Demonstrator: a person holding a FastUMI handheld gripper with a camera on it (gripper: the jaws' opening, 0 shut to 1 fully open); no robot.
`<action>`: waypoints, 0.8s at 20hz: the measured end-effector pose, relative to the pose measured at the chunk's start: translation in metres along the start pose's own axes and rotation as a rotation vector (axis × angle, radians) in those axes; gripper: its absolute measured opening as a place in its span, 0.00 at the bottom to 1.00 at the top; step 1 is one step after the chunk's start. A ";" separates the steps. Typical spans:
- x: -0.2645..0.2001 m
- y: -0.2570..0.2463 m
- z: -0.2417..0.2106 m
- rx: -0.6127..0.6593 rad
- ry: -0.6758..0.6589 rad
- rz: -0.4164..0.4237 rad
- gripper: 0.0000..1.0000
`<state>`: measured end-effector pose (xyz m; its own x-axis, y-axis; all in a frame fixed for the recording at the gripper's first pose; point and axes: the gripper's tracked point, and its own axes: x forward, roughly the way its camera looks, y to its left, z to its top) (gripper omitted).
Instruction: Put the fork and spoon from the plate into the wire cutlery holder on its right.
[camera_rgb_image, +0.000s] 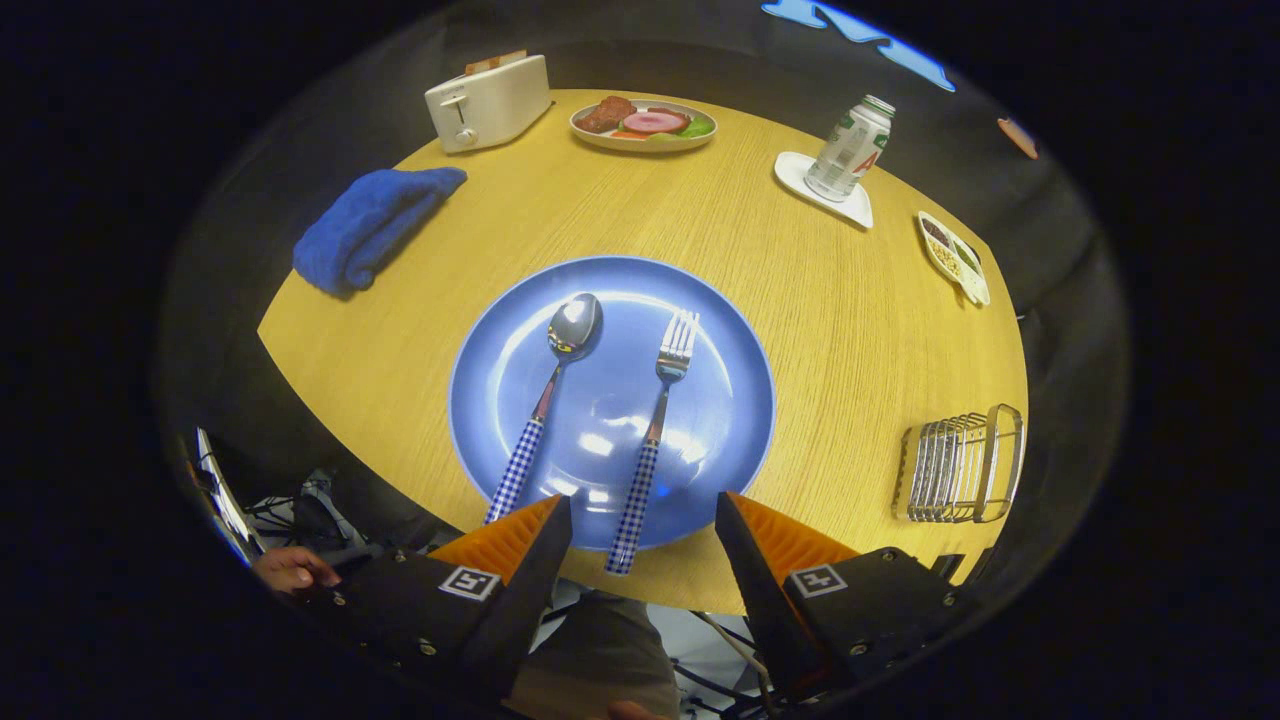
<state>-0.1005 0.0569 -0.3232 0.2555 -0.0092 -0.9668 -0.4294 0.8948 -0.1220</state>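
Observation:
A blue plate (720, 400) lies on the wooden table just ahead of my fingers. On it rest a spoon (555, 385) on the left and a fork (655, 430) on the right, both with blue-and-white checked handles pointing toward me. The fork's handle end reaches over the plate's near rim, into the gap between my fingers. My gripper (643, 505) is open, hovering above the table's near edge with nothing held. The wire cutlery holder (958, 465) stands to the right of the plate, near the table's edge.
A blue towel (370, 225) lies far left, with a white toaster (490, 100) behind it. A plate of food (645, 125) sits at the back. A bottle (850, 148) on a white coaster and a small divided dish (955, 258) are at far right. A hand (290, 568) shows low left.

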 end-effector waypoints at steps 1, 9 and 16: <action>0.003 0.002 0.000 -0.004 0.006 -0.002 0.90; 0.025 0.008 -0.014 0.043 0.133 -0.009 0.52; 0.023 0.002 -0.014 -0.003 0.187 0.046 0.06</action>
<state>-0.1081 0.0524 -0.3489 0.0700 -0.0515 -0.9962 -0.4397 0.8948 -0.0772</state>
